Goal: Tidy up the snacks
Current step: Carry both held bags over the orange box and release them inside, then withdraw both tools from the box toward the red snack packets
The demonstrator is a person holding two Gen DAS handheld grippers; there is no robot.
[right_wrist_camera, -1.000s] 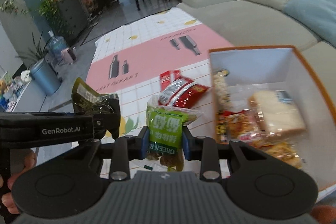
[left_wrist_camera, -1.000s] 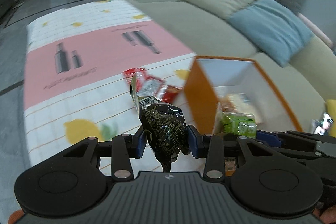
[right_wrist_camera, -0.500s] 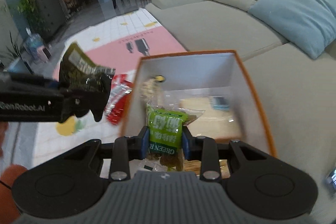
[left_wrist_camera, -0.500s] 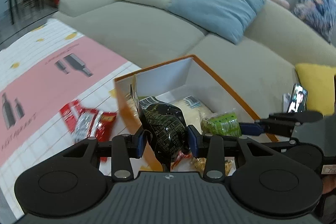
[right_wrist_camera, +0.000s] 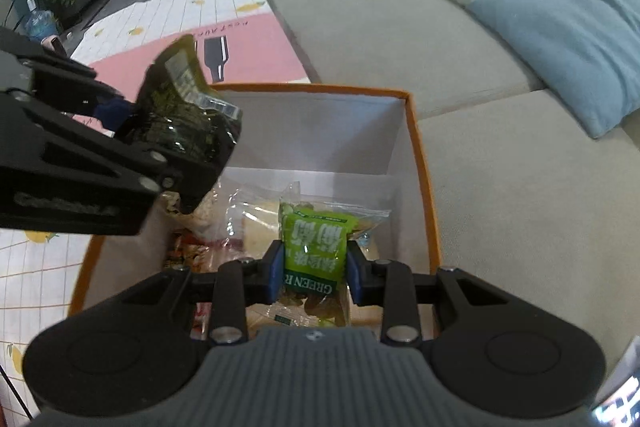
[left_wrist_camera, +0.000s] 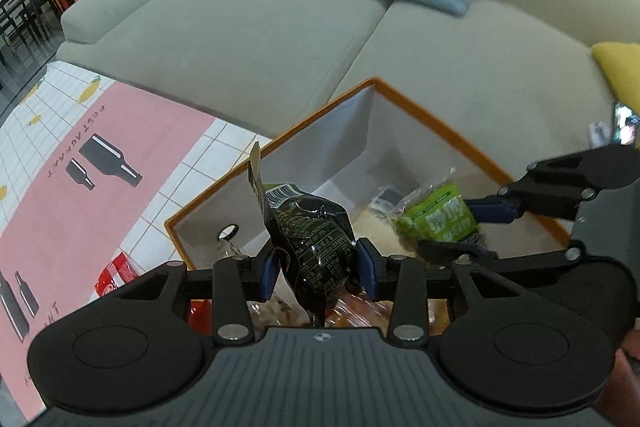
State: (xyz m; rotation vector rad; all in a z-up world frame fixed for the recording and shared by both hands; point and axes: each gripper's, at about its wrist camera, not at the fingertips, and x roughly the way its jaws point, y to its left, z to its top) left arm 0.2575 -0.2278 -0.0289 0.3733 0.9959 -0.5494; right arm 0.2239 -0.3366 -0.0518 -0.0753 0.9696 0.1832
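- Sitting on the patterned mat (right_wrist_camera: 48, 291) against the sofa (right_wrist_camera: 400, 39), the orange-rimmed box (right_wrist_camera: 422, 187) already holds several packets, including a clear-wrapped pale one (right_wrist_camera: 256, 223); the sorting looks well advanced.
- Both grippers hang over the box's open top, each loaded, neither packet yet released.
- The left gripper (left_wrist_camera: 318, 269) is clamped on the dark packet (left_wrist_camera: 316, 239), at nine to ten o'clock in the right wrist view.
- The right gripper (right_wrist_camera: 314, 271) pinches the green packet (right_wrist_camera: 314, 247), at three o'clock in the left wrist view.
- Left to do, by judgement: drop both packets in, then collect the red packet (left_wrist_camera: 118, 273) lying on the mat at eight o'clock of the box in the left wrist view.
- Writing: "GREEN R…" and Chinese characters on the green packet; a barcode (left_wrist_camera: 280, 195) and tiny unreadable print on the dark one; "RESTAURANT" beside the mat's bottle drawings (left_wrist_camera: 108, 159).
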